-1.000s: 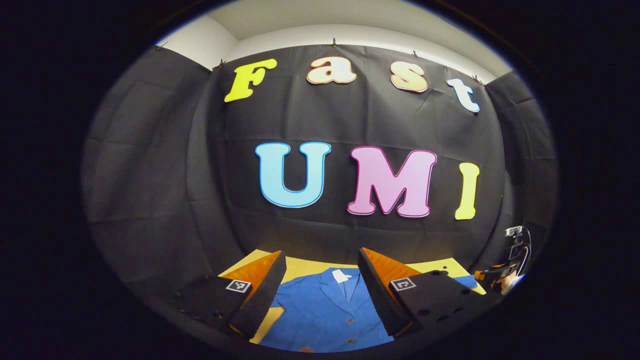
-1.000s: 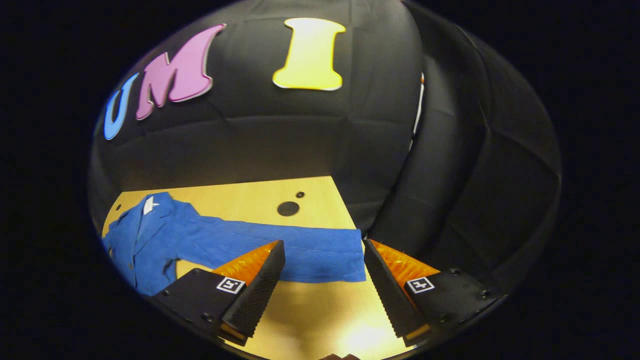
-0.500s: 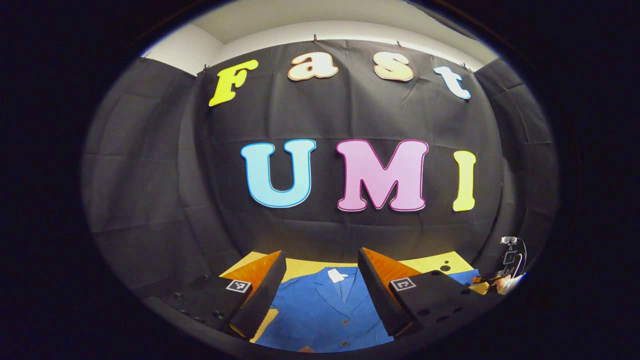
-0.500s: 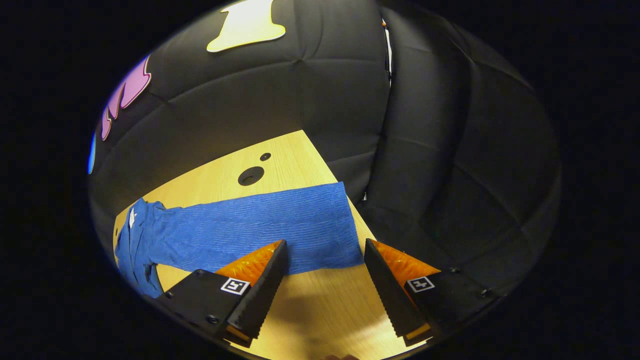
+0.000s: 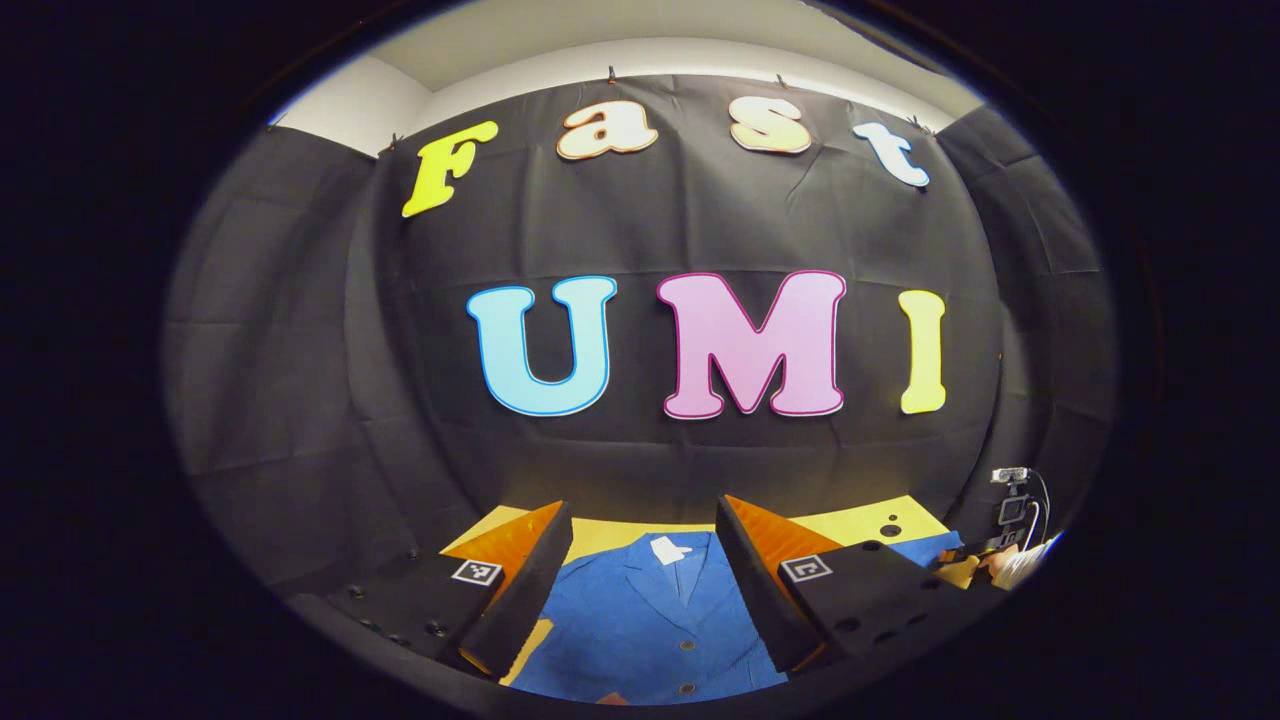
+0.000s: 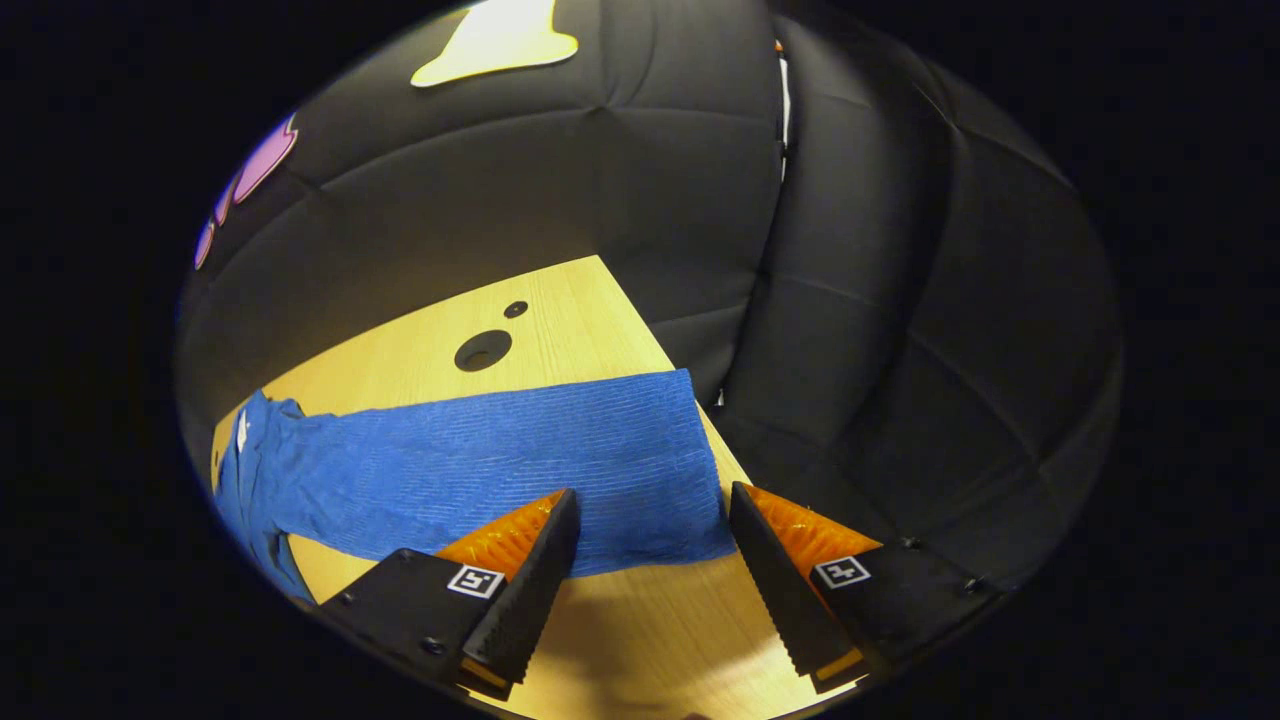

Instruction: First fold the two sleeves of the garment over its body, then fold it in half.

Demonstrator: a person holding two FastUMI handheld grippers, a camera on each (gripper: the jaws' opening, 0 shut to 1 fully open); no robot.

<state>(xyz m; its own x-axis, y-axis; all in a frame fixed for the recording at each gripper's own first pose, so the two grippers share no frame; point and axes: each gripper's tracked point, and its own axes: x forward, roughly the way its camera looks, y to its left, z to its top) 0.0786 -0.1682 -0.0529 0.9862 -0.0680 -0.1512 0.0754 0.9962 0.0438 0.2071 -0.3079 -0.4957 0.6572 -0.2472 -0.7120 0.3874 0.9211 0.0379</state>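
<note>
A blue buttoned garment with a white neck label lies flat on the wooden table. My left gripper hangs open above its collar and chest, holding nothing. In the right gripper view one long blue sleeve stretches flat across the table, its cuff end near the table's right edge. My right gripper is open just above that cuff end, its fingers straddling the lower corner, apart from the cloth. The garment's body runs out of sight at the left. The right gripper and a hand appear far right in the left gripper view.
Two dark round holes pierce the table behind the sleeve. The table's right edge drops off beside the cuff, with the black booth wall close behind it. A small device with a cable stands at the far right.
My right gripper has tipped down and closed in on the sleeve's cuff end, still open. The left gripper drifted slightly, staying open over the collar.
</note>
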